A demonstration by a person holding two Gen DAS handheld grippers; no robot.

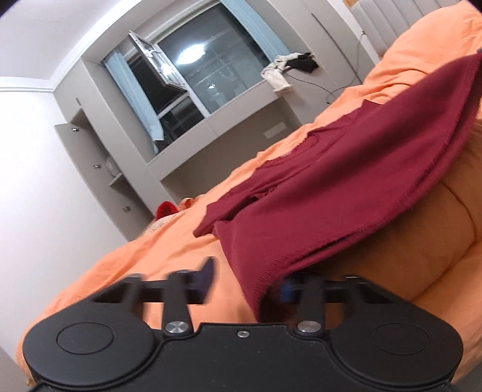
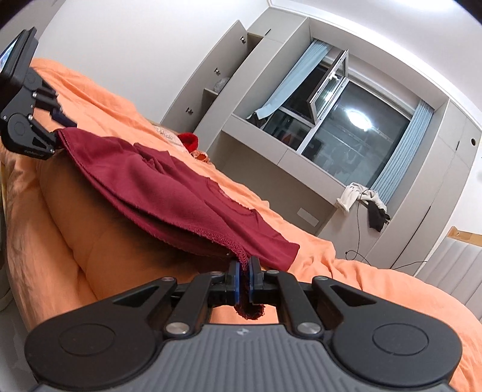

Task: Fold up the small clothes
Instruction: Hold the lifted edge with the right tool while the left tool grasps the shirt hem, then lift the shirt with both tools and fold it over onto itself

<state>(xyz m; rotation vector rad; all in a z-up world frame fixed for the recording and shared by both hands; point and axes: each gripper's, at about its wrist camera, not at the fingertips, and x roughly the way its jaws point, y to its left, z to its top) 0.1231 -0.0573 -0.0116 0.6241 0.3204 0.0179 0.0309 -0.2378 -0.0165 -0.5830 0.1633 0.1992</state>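
A dark red garment [image 1: 346,187] lies stretched over the orange bedcover [image 1: 168,250]; it also shows in the right wrist view [image 2: 168,193]. My right gripper [image 2: 244,276] is shut on a hem corner of the garment, with cloth bunched between the blue pads. My left gripper [image 1: 245,279] has its jaws apart, and the garment's other hem corner hangs between them over the right finger. In the right wrist view the left gripper [image 2: 60,120] is at the far left, at the garment's other corner.
A grey built-in cabinet with a window [image 2: 346,126] stands behind the bed. Loose clothes and a cable [image 2: 364,202] lie on its ledge. A small red item [image 2: 188,140] sits at the bed's far edge. A padded headboard [image 1: 388,21] is at the top right.
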